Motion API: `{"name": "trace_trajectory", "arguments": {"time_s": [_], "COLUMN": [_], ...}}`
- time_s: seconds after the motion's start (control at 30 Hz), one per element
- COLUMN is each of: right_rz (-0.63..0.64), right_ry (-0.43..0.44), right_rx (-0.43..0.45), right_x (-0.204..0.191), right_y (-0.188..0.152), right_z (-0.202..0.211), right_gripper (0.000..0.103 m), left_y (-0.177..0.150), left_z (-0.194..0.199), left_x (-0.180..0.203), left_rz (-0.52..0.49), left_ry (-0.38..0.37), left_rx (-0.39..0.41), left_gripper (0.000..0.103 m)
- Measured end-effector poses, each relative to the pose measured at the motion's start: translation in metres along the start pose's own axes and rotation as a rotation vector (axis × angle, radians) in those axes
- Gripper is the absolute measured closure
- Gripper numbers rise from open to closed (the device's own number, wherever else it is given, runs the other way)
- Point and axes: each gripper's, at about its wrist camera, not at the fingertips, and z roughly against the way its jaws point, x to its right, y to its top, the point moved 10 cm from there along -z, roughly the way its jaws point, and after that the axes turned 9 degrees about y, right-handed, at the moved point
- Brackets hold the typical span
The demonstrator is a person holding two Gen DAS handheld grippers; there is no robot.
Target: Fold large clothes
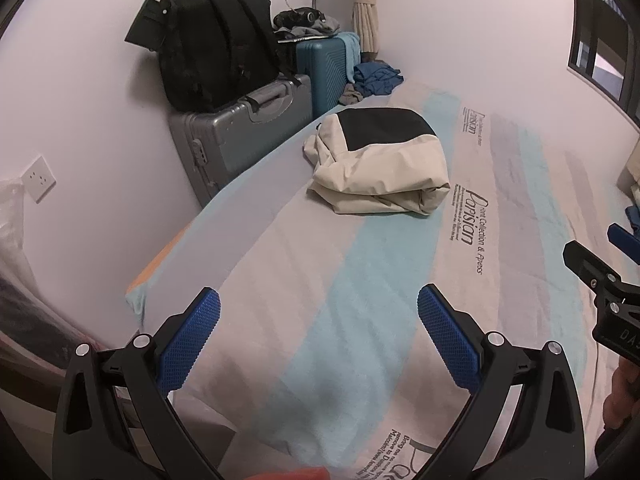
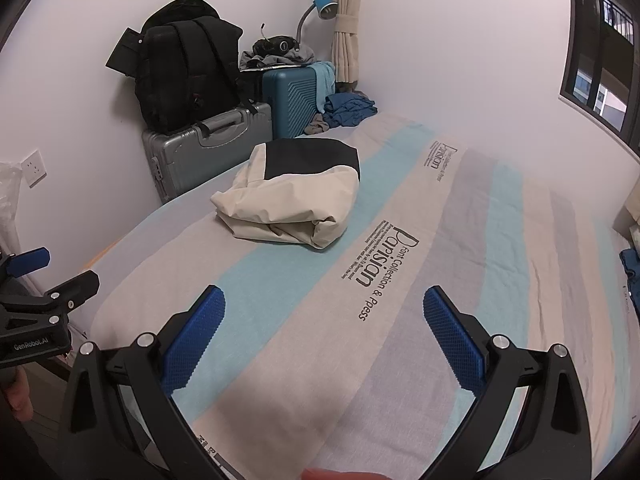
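on bed (image 1: 280,264), folded jacket (image 1: 380,164)

Folded jacket (image 1: 380,160) on bed (image 1: 280,272) (suitcases (image 1: 240,136) behind)

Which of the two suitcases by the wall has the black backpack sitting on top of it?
The silver suitcase, the nearer one, carries the backpack. The teal suitcase behind it holds only a heap of clothes.
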Motion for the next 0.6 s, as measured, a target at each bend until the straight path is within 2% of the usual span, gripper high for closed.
{"name": "trace_trajectory", "arguments": {"time_s": [0.13, 0.2, 0.3, 0.4, 0.6], "right_rz": [0.002, 0.005, 0.004, 0.003, -0.005], "right_ry": [0.002, 0.004, 0.006, 0.005, 0.008], "right_rx": [-0.003, -0.006, -0.009, -0.009, -0.011], "right_x": [-0.001, -0.002, -0.002, -0.001, 0.002], "right_y": [-0.002, -0.003, -0.004, -0.003, -0.003], "right_z": [0.001, 0.002, 0.002, 0.002, 0.0], "right_gripper": [0.007, 0.007, 0.007, 0.007, 0.007], "left_y": [-0.001, 0.004, 0.005, 0.005, 0.003], "left_z": [0.0, 0.007, 0.011, 0.009, 0.004], "left_x": [-0.004, -0.01, -0.005, 0.001, 0.005], "left_rz": [0.033, 0.072, 0.052, 0.041, 0.014], "left_ry": [0.005, 0.009, -0.012, -0.046, -0.035], "left_rx": [0.001, 0.056, 0.069, 0.048, 0.017], "left_gripper": [0.006, 0.006, 0.006, 0.006, 0.006]}}
